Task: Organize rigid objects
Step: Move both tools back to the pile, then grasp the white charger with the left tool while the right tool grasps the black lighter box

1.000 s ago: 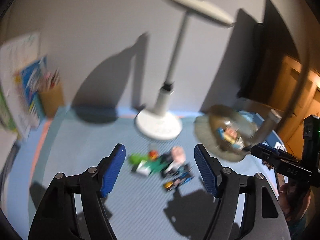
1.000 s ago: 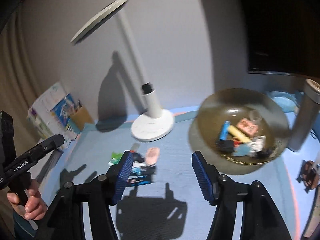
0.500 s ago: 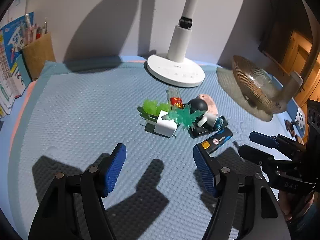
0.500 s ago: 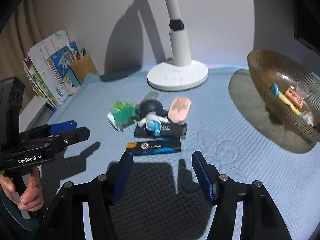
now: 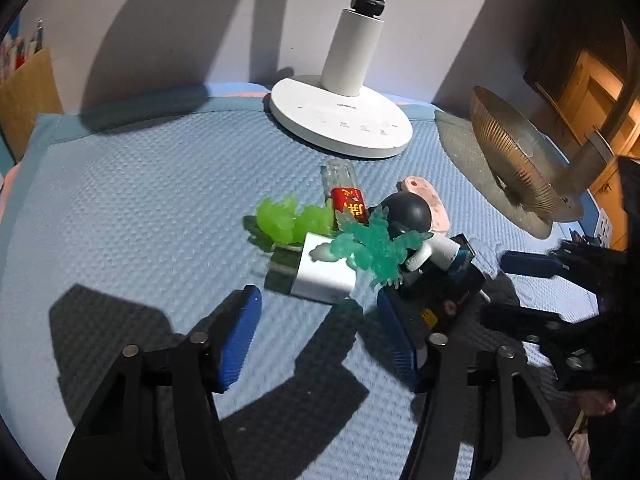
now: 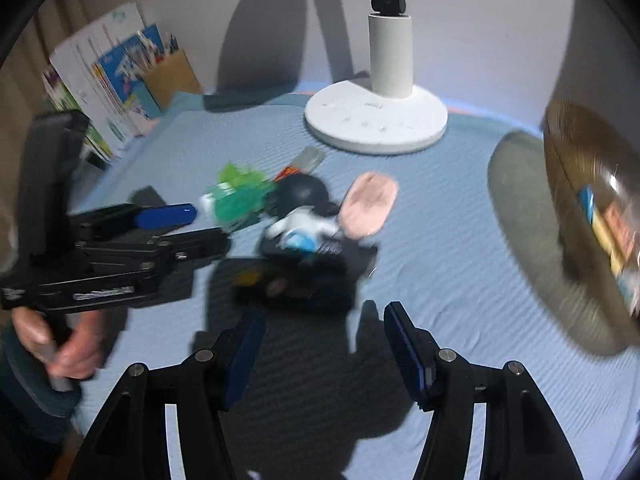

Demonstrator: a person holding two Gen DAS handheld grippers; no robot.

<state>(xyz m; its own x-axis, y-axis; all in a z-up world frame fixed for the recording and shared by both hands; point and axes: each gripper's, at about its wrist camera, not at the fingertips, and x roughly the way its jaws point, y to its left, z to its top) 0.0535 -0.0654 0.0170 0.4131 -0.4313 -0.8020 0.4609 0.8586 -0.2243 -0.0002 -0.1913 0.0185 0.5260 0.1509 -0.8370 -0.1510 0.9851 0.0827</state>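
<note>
Two grippers are in my hands above a heap of small things on the blue mat [image 5: 140,200]. I take the white lamp base [image 5: 340,120] as my landmark: the heap lies just in front of it, on the side nearer me.

My left gripper [image 5: 320,332] hangs over the near edge of that heap. Its jaws are closing, with only bare mat between the blue pads [image 5: 240,340]; they press on nothing. Just beyond their tips lies the white cube charger [image 5: 324,272], with a teal plastic plant [image 5: 368,248] draped over its far corner. Behind it, toward the lamp base, sit a bright green plastic plant [image 5: 288,220], a red-labelled tube [image 5: 348,204] and a dark round-headed figure [image 5: 408,212]. A pink oval piece [image 5: 424,196] lies right of the figure. A black flat pack [image 5: 444,296] lies at the heap's near right edge, close by my right pad.

My right gripper [image 6: 324,344] stands half apart, empty, over the mat short of that same black pack [image 6: 304,280]. This view is blurred.

The ribbed amber bowl [image 5: 516,160] stands well right of the lamp base, with a few small items [image 6: 604,220] inside. A brown holder [image 6: 168,76] with booklets stands far left of the lamp base, by the wall.
</note>
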